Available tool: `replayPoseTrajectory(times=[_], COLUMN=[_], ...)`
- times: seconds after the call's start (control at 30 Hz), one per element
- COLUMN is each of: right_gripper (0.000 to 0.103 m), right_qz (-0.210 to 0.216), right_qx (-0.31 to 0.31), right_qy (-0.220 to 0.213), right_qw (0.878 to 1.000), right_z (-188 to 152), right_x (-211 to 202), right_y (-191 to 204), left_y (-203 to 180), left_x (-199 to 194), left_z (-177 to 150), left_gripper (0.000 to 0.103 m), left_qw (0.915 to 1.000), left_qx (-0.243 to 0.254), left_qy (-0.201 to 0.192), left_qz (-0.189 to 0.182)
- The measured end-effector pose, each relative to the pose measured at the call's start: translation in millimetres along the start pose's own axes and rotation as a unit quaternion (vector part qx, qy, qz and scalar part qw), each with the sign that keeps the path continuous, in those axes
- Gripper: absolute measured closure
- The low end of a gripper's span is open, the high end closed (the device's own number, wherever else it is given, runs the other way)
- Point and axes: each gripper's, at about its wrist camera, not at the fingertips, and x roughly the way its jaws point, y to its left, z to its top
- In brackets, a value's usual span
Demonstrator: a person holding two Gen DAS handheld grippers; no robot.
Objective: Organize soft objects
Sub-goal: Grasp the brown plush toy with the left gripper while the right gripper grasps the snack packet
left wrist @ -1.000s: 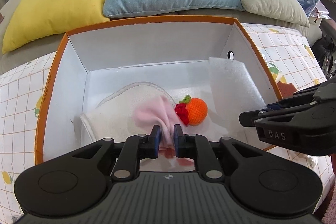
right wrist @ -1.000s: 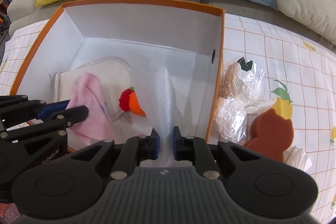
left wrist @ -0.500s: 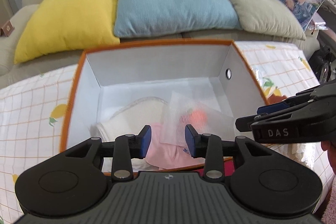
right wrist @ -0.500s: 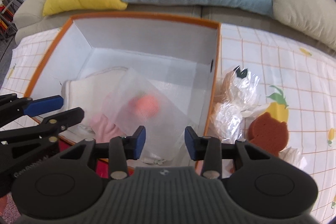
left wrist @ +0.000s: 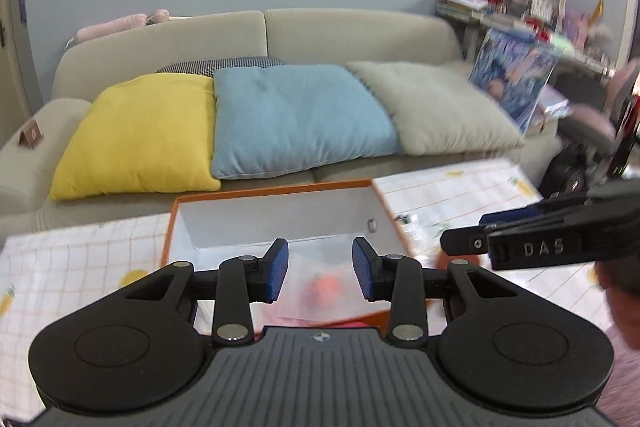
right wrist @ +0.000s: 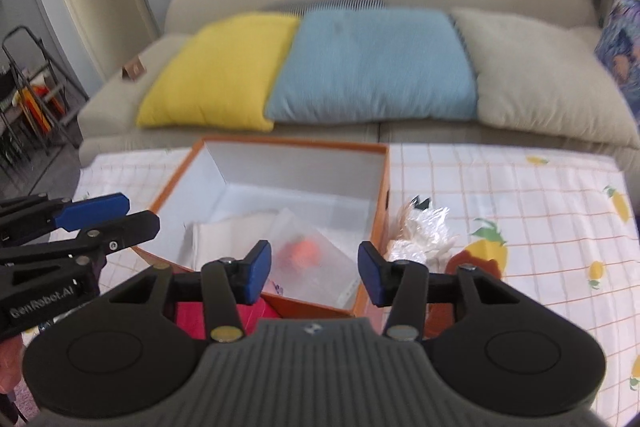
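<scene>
An orange box [left wrist: 272, 191] with white walls [right wrist: 296, 143] stands on the checked tablecloth. Inside it a translucent sheet [right wrist: 320, 267] lies over an orange crocheted toy [right wrist: 302, 253], beside a white towel [right wrist: 228, 235]. The toy [left wrist: 326, 285] shows blurred through the sheet in the left wrist view. My left gripper [left wrist: 320, 267] is open and empty, above the box's near edge. My right gripper [right wrist: 314, 269] is also empty, and its jaws are opening. Each gripper shows in the other's view: the right gripper [left wrist: 466, 231] and the left gripper [right wrist: 140, 213].
Crumpled clear plastic bags [right wrist: 420, 231] and a brown bear-shaped sponge [right wrist: 476, 263] lie just right of the box. Behind the table stands a sofa with yellow [right wrist: 216, 71], blue [right wrist: 372, 63] and grey [right wrist: 536, 75] cushions. A cluttered shelf [left wrist: 520, 11] is at the far right.
Both grippers opened, letting go of the pink cloth and the translucent sheet, then rose and drew back from the box. The sheet now lies over the orange toy.
</scene>
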Motion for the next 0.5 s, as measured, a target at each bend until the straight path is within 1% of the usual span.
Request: replayPoseTrajectory(times=[0.1,0.13,0.2,0.27,0.37,0.43,0.5], right_gripper=[0.049,0.045,0.044,0.044,0.041,0.041,0.042], right_qz=[0.001,-0.001,-0.009,-0.019,-0.038,-0.054,-0.073], right_qx=[0.002,0.005,0.015,0.022,0.033,0.036,0.030], right_qy=[-0.034,-0.044,-0.059,-0.065,-0.063,-0.060,-0.041], right_qw=[0.999,0.999,0.998,0.997,0.997,0.996,0.996], right_z=[-16,-22,-36,-53,-78,-96,-113], right_x=[-26,-33,-45,-52,-58,-59,-56], right_y=[-1,-3,-4,-6,-11,-17,-22], left_y=[-8,-11,-19,-26,-36,-42,-47], left_x=[-18,-22,-28,-31,-30,-25,-21], left_z=[-7,-10,-19,-31,-50,-61,-74], left_gripper=[0.060,0.060,0.060,0.060,0.060,0.060,0.060], left_qw=[0.9996,0.9994,0.9990,0.9984,0.9978,0.9975,0.9968], left_qx=[-0.006,-0.003,0.002,0.016,0.032,0.036,0.041], left_qy=[-0.021,-0.027,-0.032,-0.037,-0.028,-0.008,0.013], left_qz=[-0.018,-0.024,-0.030,-0.039,-0.050,-0.060,-0.068])
